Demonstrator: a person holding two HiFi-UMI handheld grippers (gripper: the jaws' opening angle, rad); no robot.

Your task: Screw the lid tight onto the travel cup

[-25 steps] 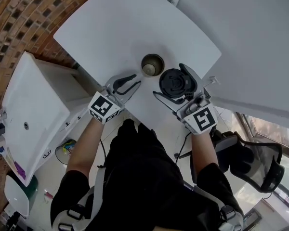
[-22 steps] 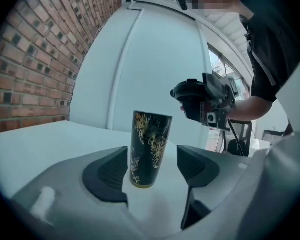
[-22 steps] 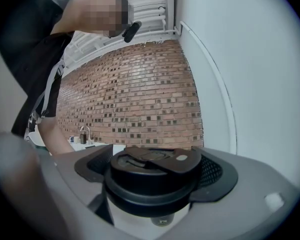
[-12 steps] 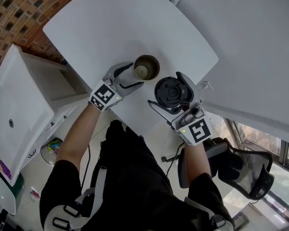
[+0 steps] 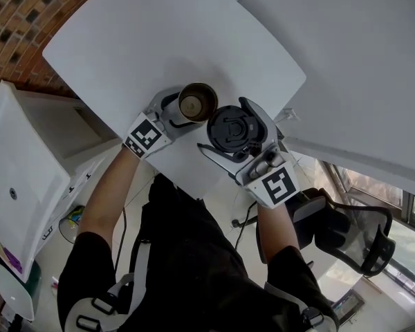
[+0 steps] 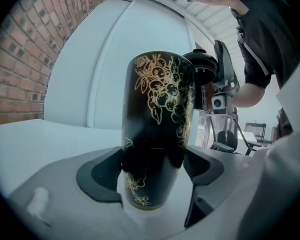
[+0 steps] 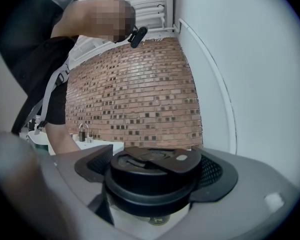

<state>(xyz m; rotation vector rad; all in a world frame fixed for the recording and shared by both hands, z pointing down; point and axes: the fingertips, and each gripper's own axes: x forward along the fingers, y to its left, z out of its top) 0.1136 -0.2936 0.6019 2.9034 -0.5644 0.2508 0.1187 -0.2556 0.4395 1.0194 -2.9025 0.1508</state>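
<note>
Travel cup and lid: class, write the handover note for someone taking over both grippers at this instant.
Left gripper: jaws opening; the black travel cup with gold floral print stands upright between them on the white table, not clamped.
Right gripper: shut on the black round plastic lid, held close beside the cup's open mouth.
Done: lid gripped, cup straddled.
Left: clamp the cup, seat the lid on its mouth, screw it tight.
</note>
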